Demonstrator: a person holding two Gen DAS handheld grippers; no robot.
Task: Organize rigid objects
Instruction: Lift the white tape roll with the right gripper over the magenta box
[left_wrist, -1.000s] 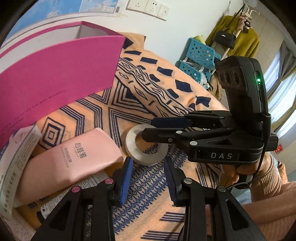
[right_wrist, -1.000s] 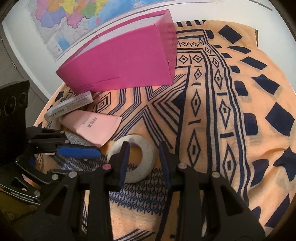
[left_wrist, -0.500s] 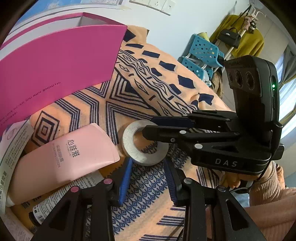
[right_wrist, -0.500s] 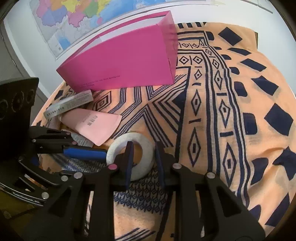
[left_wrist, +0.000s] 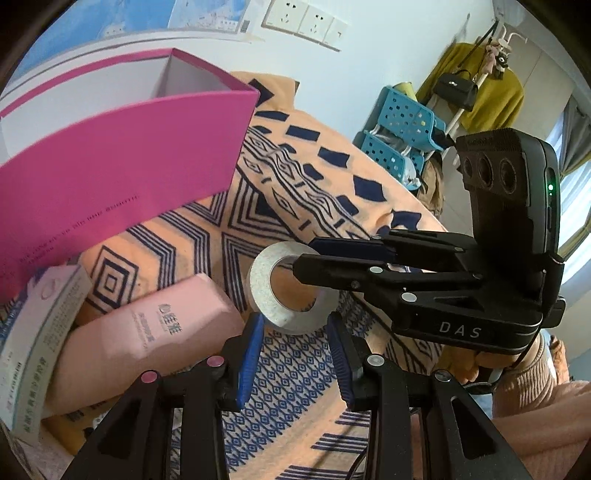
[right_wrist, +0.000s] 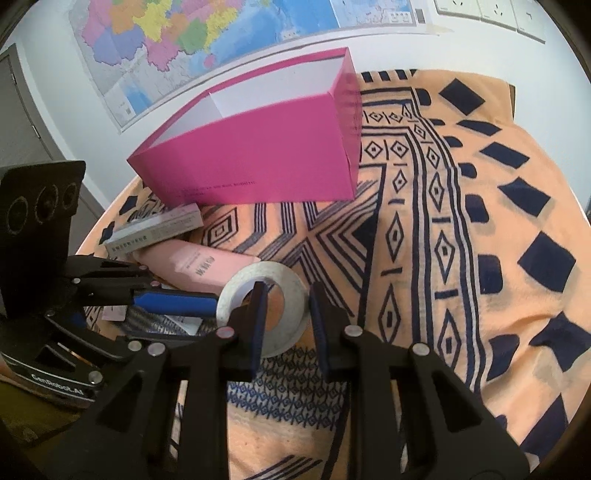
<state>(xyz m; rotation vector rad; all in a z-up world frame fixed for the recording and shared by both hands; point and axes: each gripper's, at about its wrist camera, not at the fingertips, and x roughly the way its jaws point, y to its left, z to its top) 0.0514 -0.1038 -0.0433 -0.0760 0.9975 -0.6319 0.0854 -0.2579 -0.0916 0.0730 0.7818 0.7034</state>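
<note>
Left wrist view: the left gripper hangs just short of the tape roll, its jaws apart and empty, blue pads flanking the near edge of the roll without clearly touching it. The right gripper reaches in from the right, one finger through the roll's hole and the other outside the far rim, so the ring wall sits between them. The roll looks tilted, its near edge raised off the patterned cloth. A pink tube lies just left of it, a pale carton beyond that, and the open pink box stands behind.

Right wrist view: the right gripper has its left finger inside the hole and its right finger outside the rim of the tape roll, closed on the ring wall. The left gripper lies close beside the roll's left edge. The pink tube touches or nearly touches the roll, and the pink box stands well behind, its mouth open upward.

Judging by this, the step is lifting the roll toward the box. To do it well, keep the pinch firm on the ring wall, raise it straight up to clear the tube, and hold the left gripper back so it does not knock the roll.
</note>
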